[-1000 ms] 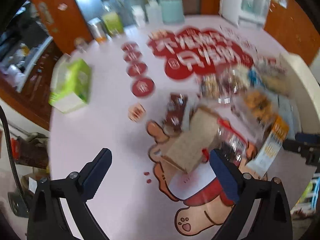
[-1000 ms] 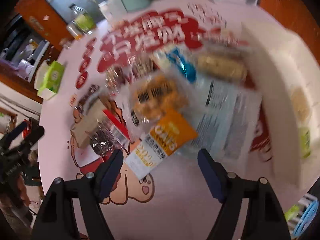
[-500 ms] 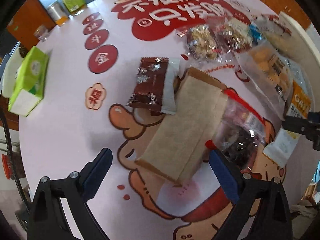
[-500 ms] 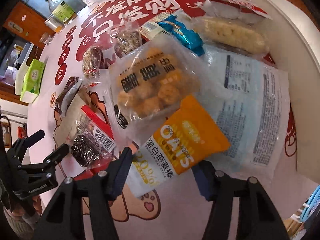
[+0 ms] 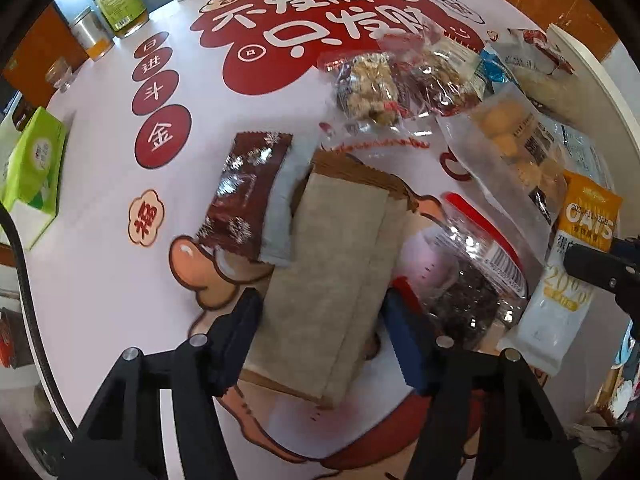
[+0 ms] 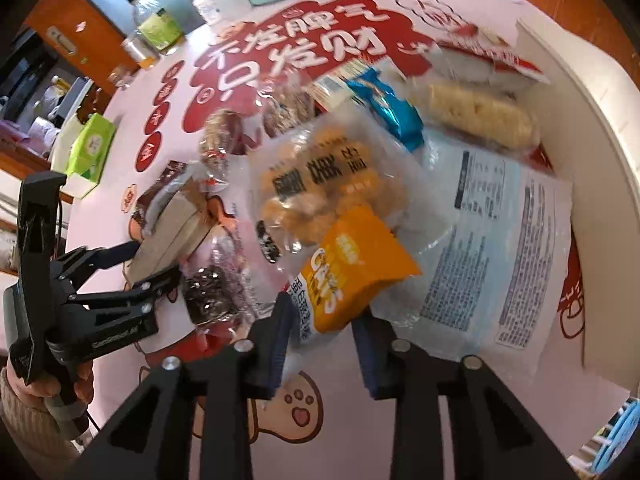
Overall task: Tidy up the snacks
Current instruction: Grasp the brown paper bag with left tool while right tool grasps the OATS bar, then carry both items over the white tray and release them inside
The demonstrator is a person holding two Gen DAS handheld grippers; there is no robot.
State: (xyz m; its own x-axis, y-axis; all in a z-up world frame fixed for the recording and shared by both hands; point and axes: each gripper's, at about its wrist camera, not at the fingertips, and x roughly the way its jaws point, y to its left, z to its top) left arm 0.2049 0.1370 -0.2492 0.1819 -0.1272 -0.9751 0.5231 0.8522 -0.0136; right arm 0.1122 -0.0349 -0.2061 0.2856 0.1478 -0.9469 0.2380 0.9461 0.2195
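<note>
A flat brown paper packet (image 5: 332,264) lies on the pink printed table mat (image 5: 100,280). My left gripper (image 5: 320,312) points down over it, jaws closing, with a pad pressed against each long edge. From the right wrist view, the same packet (image 6: 176,224) sits tilted between the left gripper's (image 6: 156,264) fingers. An orange and white oats packet (image 6: 352,268) has its white end pinched in my right gripper (image 6: 324,320), whose jaws are closing too. Its orange end buckles upward.
Beside the brown packet lie a dark brown wrapper (image 5: 244,196) and a clear bag of dark snacks (image 5: 460,280). A bag of yellow puffs (image 6: 320,176) and a large pale printed bag (image 6: 492,240) lie behind the oats. A white tray (image 6: 580,120) stands right, a green tissue box (image 5: 32,168) left.
Both grippers came down onto the snacks and their jaws narrowed. The left now clasps the brown packet; the right has pinched the oats packet, which bent up.
</note>
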